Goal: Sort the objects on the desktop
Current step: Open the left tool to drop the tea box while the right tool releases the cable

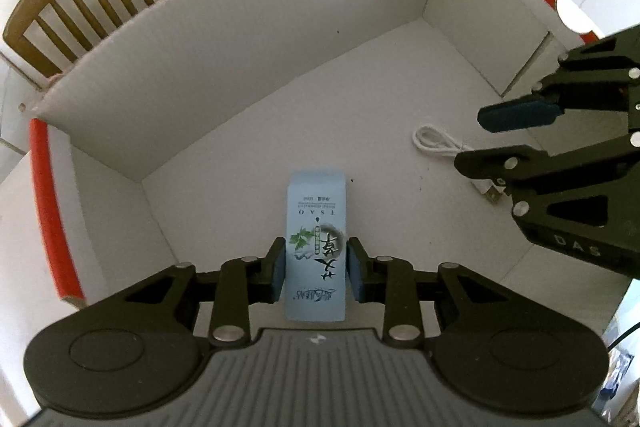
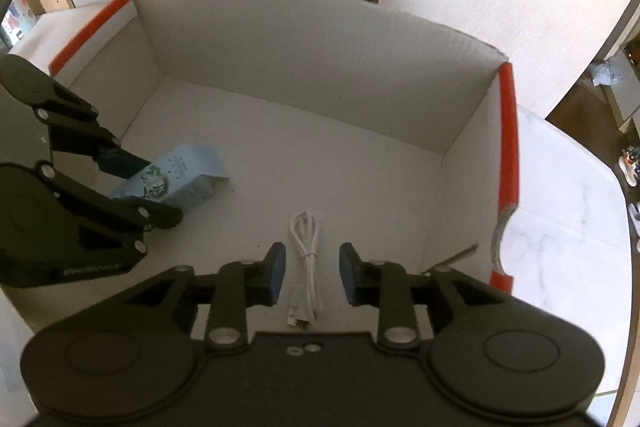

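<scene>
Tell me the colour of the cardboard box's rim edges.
Red-orange, on the cardboard box; clearest in the right wrist view.

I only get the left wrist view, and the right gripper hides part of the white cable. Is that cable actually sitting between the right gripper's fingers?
Observer: Yes. In the right wrist view, the white coiled USB cable lies on the floor of the white cardboard box, between the open fingers of the right gripper. Neither pad touches it.
Operator: Which end of it faces the gripper?
Observer: The plug end lies nearest the gripper's body. The looped end points away, toward the box's back wall.
</scene>
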